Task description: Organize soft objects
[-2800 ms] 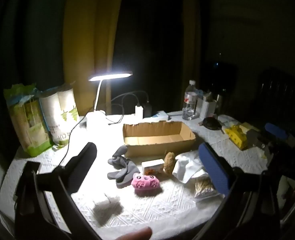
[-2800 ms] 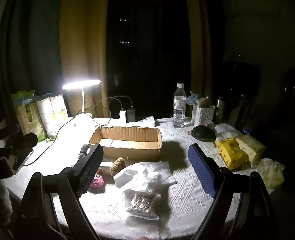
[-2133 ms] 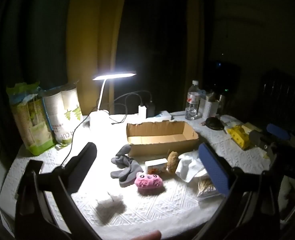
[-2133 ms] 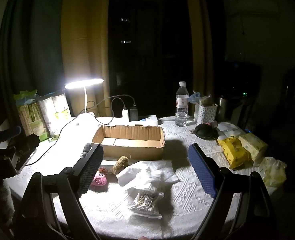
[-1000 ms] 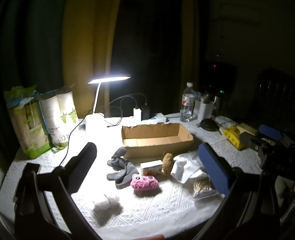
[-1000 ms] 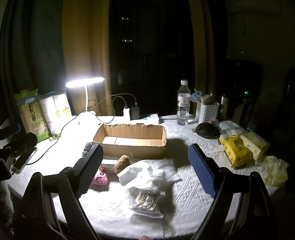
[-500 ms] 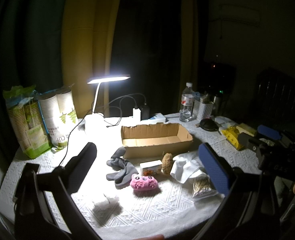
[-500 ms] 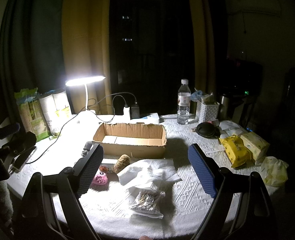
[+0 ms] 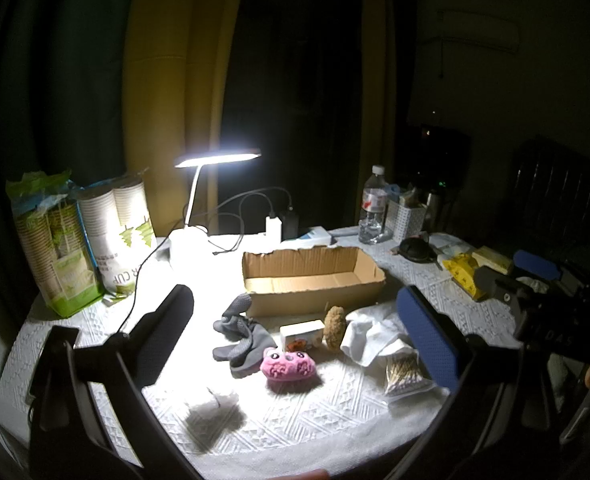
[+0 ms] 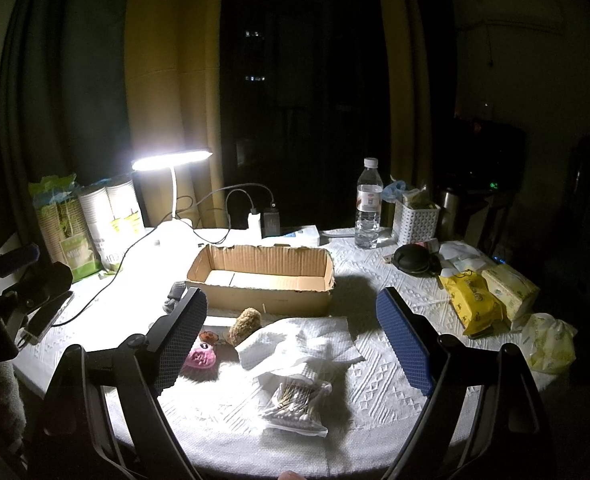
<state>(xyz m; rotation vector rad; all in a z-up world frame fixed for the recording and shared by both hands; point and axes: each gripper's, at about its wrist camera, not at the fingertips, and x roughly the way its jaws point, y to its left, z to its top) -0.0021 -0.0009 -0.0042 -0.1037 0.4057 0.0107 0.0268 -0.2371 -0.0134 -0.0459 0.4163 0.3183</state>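
Observation:
An open cardboard box (image 9: 313, 280) (image 10: 263, 276) stands mid-table, empty. In front of it lie grey gloves (image 9: 239, 332), a pink plush (image 9: 288, 366) (image 10: 201, 356), a small white box (image 9: 302, 334), a brown fuzzy ball (image 9: 334, 321) (image 10: 245, 326), white cloth (image 9: 369, 334) (image 10: 299, 344), a bag of cotton swabs (image 9: 405, 372) (image 10: 297, 402) and a white cotton wad (image 9: 211, 404). My left gripper (image 9: 295, 328) is open and empty, above the near table edge. My right gripper (image 10: 293, 336) is open and empty, held back over the cloth.
A lit desk lamp (image 9: 217, 160) with cables stands at the back. Paper cup packs (image 9: 83, 236) stand far left. A water bottle (image 10: 369, 204), white basket (image 10: 417, 222), black pouch (image 10: 413, 260) and yellow packs (image 10: 475, 296) fill the right side.
Both views shifted only slightly; the grippers stay open and empty and nothing on the table has moved.

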